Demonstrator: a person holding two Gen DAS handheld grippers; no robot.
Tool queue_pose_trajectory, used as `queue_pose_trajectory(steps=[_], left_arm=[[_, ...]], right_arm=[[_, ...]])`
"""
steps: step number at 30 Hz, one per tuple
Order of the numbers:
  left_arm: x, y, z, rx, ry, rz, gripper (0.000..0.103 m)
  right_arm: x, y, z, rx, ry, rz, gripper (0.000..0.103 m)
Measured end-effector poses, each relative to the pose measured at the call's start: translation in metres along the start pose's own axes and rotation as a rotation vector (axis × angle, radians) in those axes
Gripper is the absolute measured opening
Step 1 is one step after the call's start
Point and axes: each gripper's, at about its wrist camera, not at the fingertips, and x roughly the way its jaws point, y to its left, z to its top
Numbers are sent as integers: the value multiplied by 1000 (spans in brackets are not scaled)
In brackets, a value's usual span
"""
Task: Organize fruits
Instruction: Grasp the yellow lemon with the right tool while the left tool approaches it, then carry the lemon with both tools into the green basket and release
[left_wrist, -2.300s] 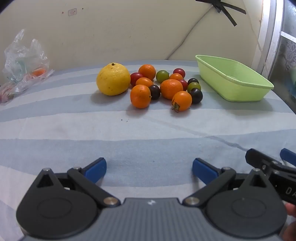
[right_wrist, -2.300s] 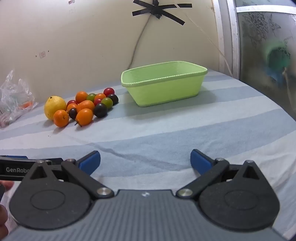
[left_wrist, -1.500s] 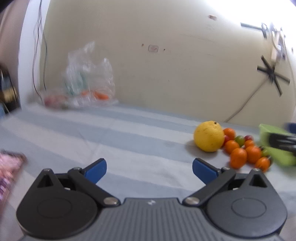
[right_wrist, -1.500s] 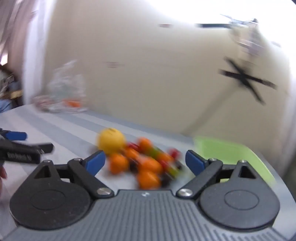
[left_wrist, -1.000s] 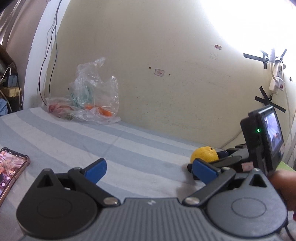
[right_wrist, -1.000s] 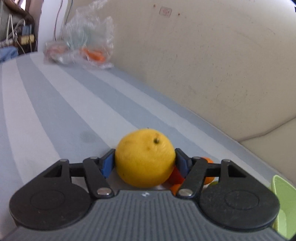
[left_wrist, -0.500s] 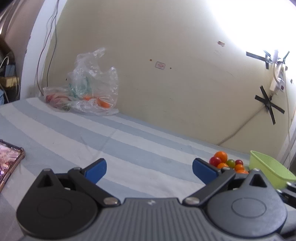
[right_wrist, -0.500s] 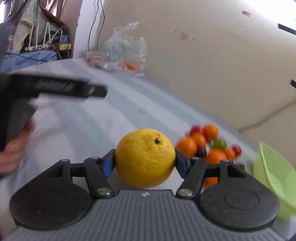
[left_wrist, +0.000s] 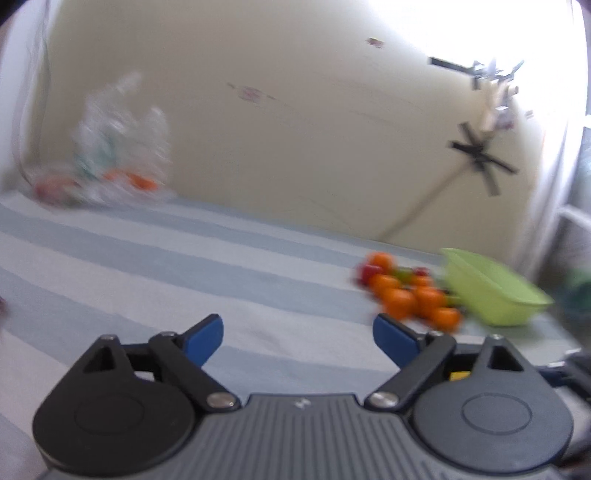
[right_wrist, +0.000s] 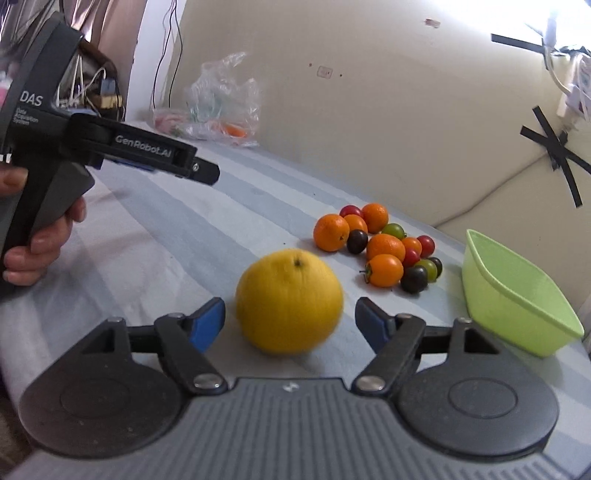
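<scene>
A large yellow citrus (right_wrist: 289, 301) sits on the striped cloth between the open blue-tipped fingers of my right gripper (right_wrist: 290, 319), with a gap on each side. A pile of oranges and cherry tomatoes (right_wrist: 380, 243) lies beyond it, with a light green basket (right_wrist: 517, 295) at the right. My left gripper (left_wrist: 297, 332) is open and empty over the cloth. In its blurred view the fruit pile (left_wrist: 410, 295) and the basket (left_wrist: 495, 295) lie ahead to the right. The left gripper's body (right_wrist: 110, 144) shows at the upper left of the right wrist view.
A clear plastic bag (right_wrist: 218, 110) with produce lies by the back wall; it also shows in the left wrist view (left_wrist: 110, 162). Black tape and a cable (right_wrist: 557, 155) are on the wall. Cables and clutter (right_wrist: 92, 88) stand beyond the table's left end.
My right gripper has opened and let go of the yellow citrus, which now rests on the cloth away from the pile. My left gripper has swung right, blurring its view.
</scene>
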Motion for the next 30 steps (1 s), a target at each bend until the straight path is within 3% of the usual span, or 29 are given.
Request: queue_pose_trajectory(steps=[3,8,10,12,14,17,20,25,30], left_arm=[[-9,-15,2,-2,34,-172,86],[-4,-49,0,59,135,-341,85],[8,-62,-6,83,195,-333,83],[22,-72,-12,106,245,-310,65],[31,-74,-17,81,291,-319,63],[33,-83,-9,97,294,-298,62],[37,-110,9,182,249,-297,62],[65,-172,50,269,172,-358,62],[136,-232,72,274,202,-438,62]], right_arm=[[-5,-6,-6,29,1,-2,79],[-5,-12,-10,80,-5,49,79],[0,-11,-8,91,-9,72,78],[6,-12,-5,89,-12,92,78],[13,-11,-5,86,-14,105,68],[21,-15,-6,95,-15,108,67],[18,-28,-7,131,-45,94,66],[1,-70,2,141,-163,-34,66],[4,-132,5,157,-190,-207,66]])
